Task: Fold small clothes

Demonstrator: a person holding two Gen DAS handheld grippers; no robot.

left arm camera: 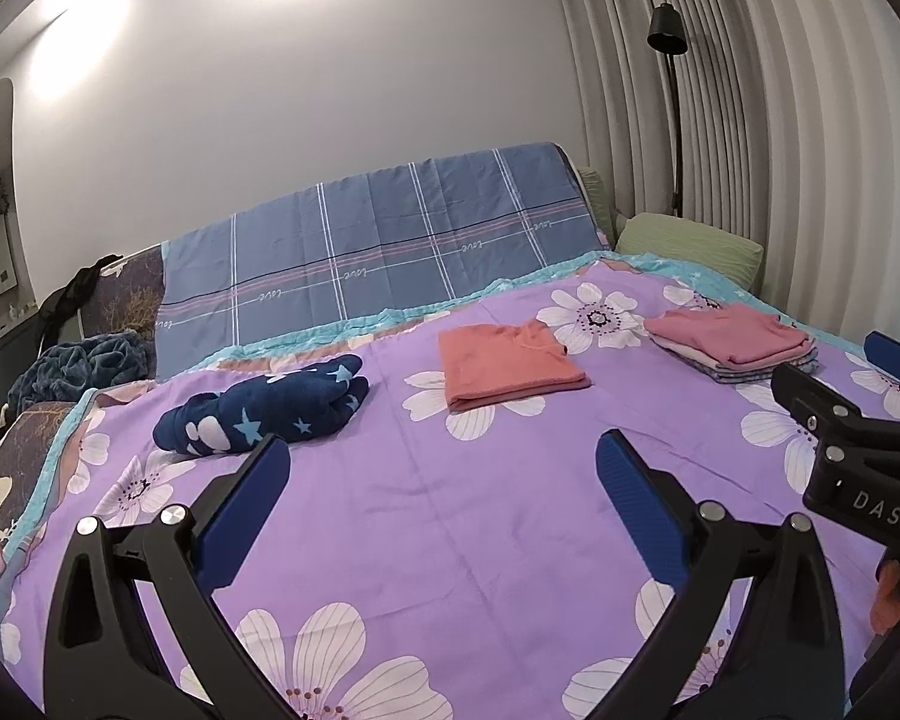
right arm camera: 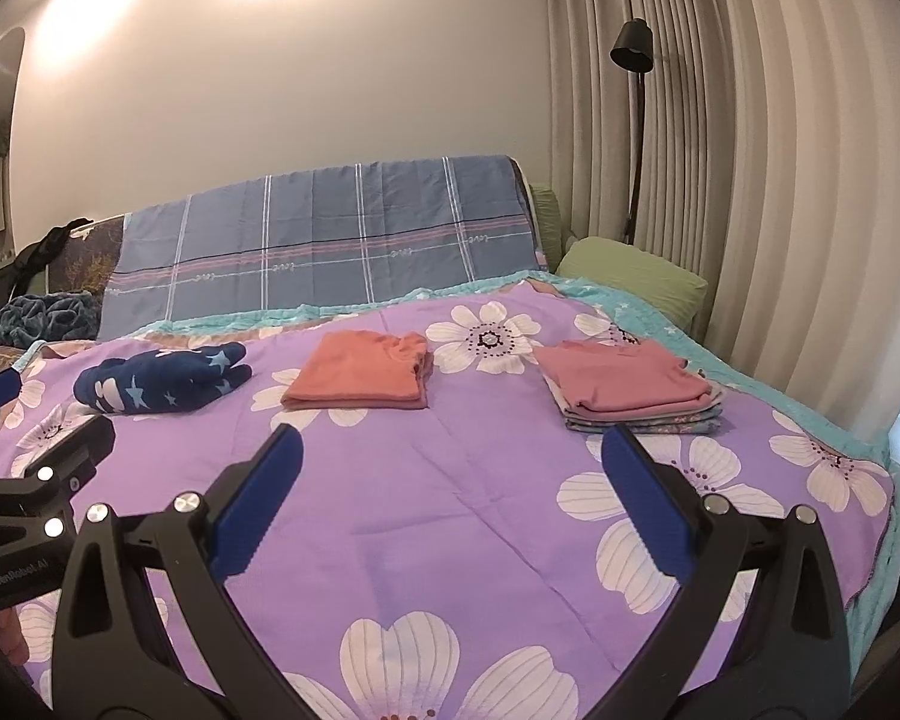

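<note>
Folded clothes (right arm camera: pixel 363 378) lie on bedspread (right arm camera: pixel 450 510).

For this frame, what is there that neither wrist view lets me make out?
- Stack of folded clothes: the pink top layer covers the rest; only their edges show, so no count.
- Navy star-print garment: bunched up in both views, so its type is unclear.
- Right gripper in the left wrist view: cut off by the frame edge. The right wrist view shows it open.
- Dark heap beyond the bed: too small and dim to identify.

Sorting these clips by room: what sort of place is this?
Most likely a bedroom: a bed under a purple flowered bedspread, a green pillow by the curtains, and a floor lamp.
</note>
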